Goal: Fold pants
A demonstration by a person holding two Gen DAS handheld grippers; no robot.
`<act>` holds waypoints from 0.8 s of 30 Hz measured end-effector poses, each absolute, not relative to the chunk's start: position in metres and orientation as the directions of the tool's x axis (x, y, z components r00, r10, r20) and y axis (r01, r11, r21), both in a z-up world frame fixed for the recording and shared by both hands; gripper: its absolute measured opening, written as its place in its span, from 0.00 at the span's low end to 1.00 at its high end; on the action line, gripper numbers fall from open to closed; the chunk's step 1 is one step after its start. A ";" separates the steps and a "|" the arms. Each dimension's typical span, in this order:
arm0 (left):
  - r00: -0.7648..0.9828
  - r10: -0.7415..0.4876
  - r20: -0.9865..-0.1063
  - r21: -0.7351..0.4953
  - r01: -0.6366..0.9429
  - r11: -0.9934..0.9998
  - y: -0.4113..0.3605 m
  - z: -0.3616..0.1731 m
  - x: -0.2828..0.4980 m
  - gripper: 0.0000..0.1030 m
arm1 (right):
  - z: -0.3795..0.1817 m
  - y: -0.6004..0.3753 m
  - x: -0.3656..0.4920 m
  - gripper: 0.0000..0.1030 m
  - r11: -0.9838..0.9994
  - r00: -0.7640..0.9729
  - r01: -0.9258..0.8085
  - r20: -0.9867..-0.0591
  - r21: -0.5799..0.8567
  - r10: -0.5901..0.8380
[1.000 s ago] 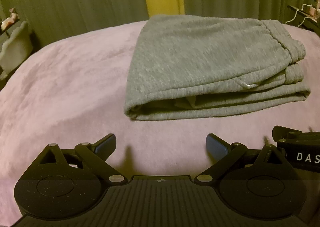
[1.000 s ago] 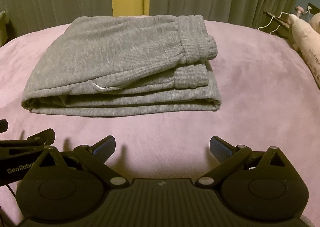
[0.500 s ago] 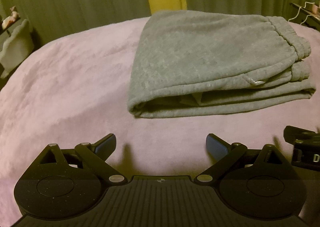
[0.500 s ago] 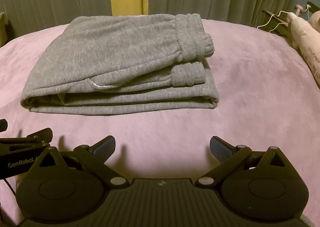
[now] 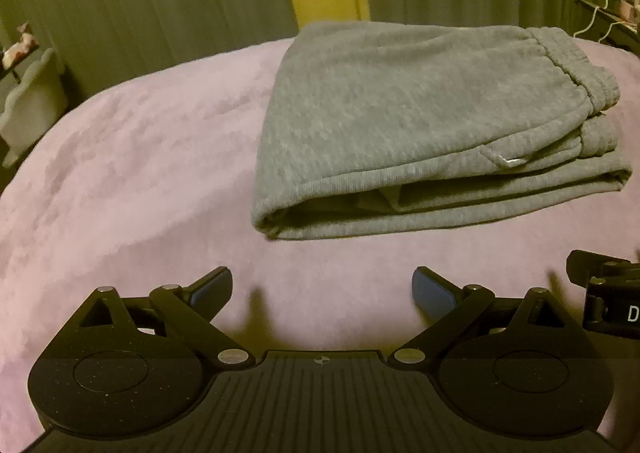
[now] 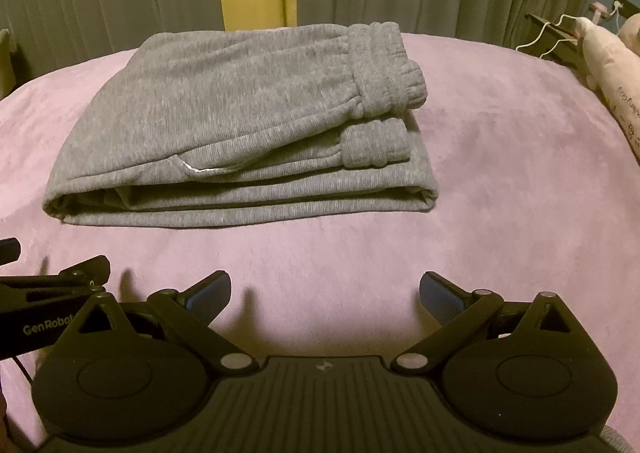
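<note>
While both grippers draw back, the grey sweatpants point(image 6: 240, 125) shrink toward mid-frame, a folded stack on the pink bed point(image 6: 500, 157) | left gripper point(image 5: 322, 287): jaws spread, empty | right gripper point(image 6: 325, 291): jaws spread, empty, low in frame | judgement: fold looks finished, retreat under way.

plush toy point(image 6: 612, 65) cropped, right gripper point(image 5: 608, 293) cut off
</note>
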State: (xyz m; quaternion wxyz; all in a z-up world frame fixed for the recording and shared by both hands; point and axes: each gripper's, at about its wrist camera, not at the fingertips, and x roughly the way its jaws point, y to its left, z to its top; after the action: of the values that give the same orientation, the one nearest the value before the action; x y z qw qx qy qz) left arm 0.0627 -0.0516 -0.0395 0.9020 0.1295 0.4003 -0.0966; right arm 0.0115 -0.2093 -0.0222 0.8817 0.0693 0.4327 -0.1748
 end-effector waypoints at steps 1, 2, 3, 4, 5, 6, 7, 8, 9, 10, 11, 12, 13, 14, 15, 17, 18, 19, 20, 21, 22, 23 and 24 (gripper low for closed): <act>0.662 -0.074 -0.746 0.155 0.280 0.947 -0.052 -0.039 0.062 0.97 | -0.022 -0.209 0.011 0.98 0.930 0.564 0.368 -0.788 -0.029 -0.247; 0.662 -0.078 -0.746 0.151 0.282 0.947 -0.052 -0.039 0.062 0.97 | -0.023 -0.209 0.011 0.98 0.930 0.564 0.368 -0.788 -0.028 -0.247; 0.662 -0.081 -0.745 0.148 0.283 0.948 -0.052 -0.038 0.062 0.97 | -0.023 -0.209 0.011 0.98 0.929 0.563 0.368 -0.788 -0.029 -0.248; 0.663 -0.083 -0.744 0.147 0.283 0.948 -0.052 -0.038 0.061 0.97 | -0.023 -0.209 0.011 0.98 0.930 0.564 0.367 -0.788 -0.030 -0.248; 0.665 -0.082 -0.743 0.147 0.281 0.948 -0.051 -0.037 0.061 0.97 | -0.023 -0.209 0.011 0.98 0.930 0.564 0.366 -0.788 -0.030 -0.248; 0.665 -0.081 -0.743 0.147 0.280 0.949 -0.051 -0.037 0.060 0.97 | -0.023 -0.208 0.011 0.98 0.930 0.563 0.366 -0.788 -0.031 -0.248; 0.662 -0.082 -0.745 0.145 0.280 0.949 -0.051 -0.037 0.061 0.97 | -0.023 -0.208 0.012 0.98 0.930 0.563 0.366 -0.789 -0.032 -0.248; 0.658 -0.084 -0.748 0.140 0.280 0.950 -0.050 -0.037 0.061 0.97 | -0.023 -0.208 0.011 0.98 0.930 0.562 0.365 -0.788 -0.034 -0.250; 0.656 -0.084 -0.750 0.138 0.279 0.950 -0.050 -0.037 0.061 0.97 | -0.024 -0.208 0.011 0.98 0.930 0.562 0.365 -0.788 -0.035 -0.250; 0.655 -0.084 -0.751 0.137 0.279 0.951 -0.050 -0.037 0.061 0.97 | -0.024 -0.208 0.011 0.98 0.931 0.562 0.364 -0.789 -0.035 -0.250; 0.654 -0.085 -0.751 0.136 0.280 0.950 -0.050 -0.037 0.061 0.97 | -0.024 -0.208 0.011 0.98 0.931 0.562 0.364 -0.789 -0.035 -0.249; 0.654 -0.087 -0.752 0.135 0.281 0.950 -0.049 -0.037 0.062 0.97 | -0.024 -0.208 0.011 0.98 0.931 0.561 0.364 -0.790 -0.034 -0.248; 0.652 -0.089 -0.753 0.133 0.283 0.950 -0.049 -0.037 0.062 0.97 | -0.024 -0.207 0.012 0.98 0.931 0.561 0.363 -0.790 -0.034 -0.248; 0.649 -0.092 -0.755 0.130 0.285 0.950 -0.049 -0.037 0.062 0.97 | -0.024 -0.207 0.012 0.98 0.931 0.561 0.364 -0.789 -0.035 -0.249; 0.648 -0.093 -0.756 0.128 0.286 0.950 -0.049 -0.037 0.063 0.97 | -0.024 -0.207 0.012 0.98 0.931 0.561 0.363 -0.789 -0.036 -0.249; 0.648 -0.093 -0.756 0.129 0.286 0.949 -0.049 -0.037 0.063 0.97 | -0.024 -0.208 0.012 0.98 0.931 0.561 0.364 -0.790 -0.034 -0.249; 0.649 -0.093 -0.755 0.130 0.287 0.949 -0.049 -0.037 0.063 0.97 | -0.024 -0.208 0.012 0.98 0.931 0.560 0.364 -0.791 -0.034 -0.248; 0.651 -0.093 -0.754 0.130 0.287 0.949 -0.049 -0.037 0.063 0.97 | -0.024 -0.208 0.012 0.98 0.931 0.559 0.364 -0.791 -0.034 -0.248; 0.650 -0.094 -0.754 0.129 0.287 0.949 -0.050 -0.037 0.063 0.97 | -0.025 -0.208 0.012 0.98 0.931 0.559 0.365 -0.791 -0.034 -0.248; 0.651 -0.095 -0.754 0.128 0.287 0.949 -0.050 -0.037 0.063 0.97 | -0.024 -0.208 0.011 0.98 0.931 0.559 0.364 -0.791 -0.034 -0.247; 0.650 -0.098 -0.753 0.125 0.289 0.949 -0.050 -0.038 0.063 0.97 | -0.024 -0.208 0.011 0.98 0.931 0.560 0.364 -0.791 -0.033 -0.247; 0.649 -0.102 -0.754 0.122 0.290 0.949 -0.050 -0.038 0.063 0.97 | -0.024 -0.208 0.011 0.98 0.931 0.560 0.364 -0.791 -0.033 -0.248; 0.647 -0.106 -0.755 0.117 0.292 0.949 -0.049 -0.038 0.063 0.97 | -0.025 -0.208 0.011 0.98 0.931 0.560 0.363 -0.791 -0.033 -0.247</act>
State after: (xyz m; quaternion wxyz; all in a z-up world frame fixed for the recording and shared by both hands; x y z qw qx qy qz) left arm 0.0625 -0.0493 -0.0377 0.9003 0.1148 0.4052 -0.1103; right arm 0.0114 -0.2081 -0.0246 0.8806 0.0668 0.4359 -0.1733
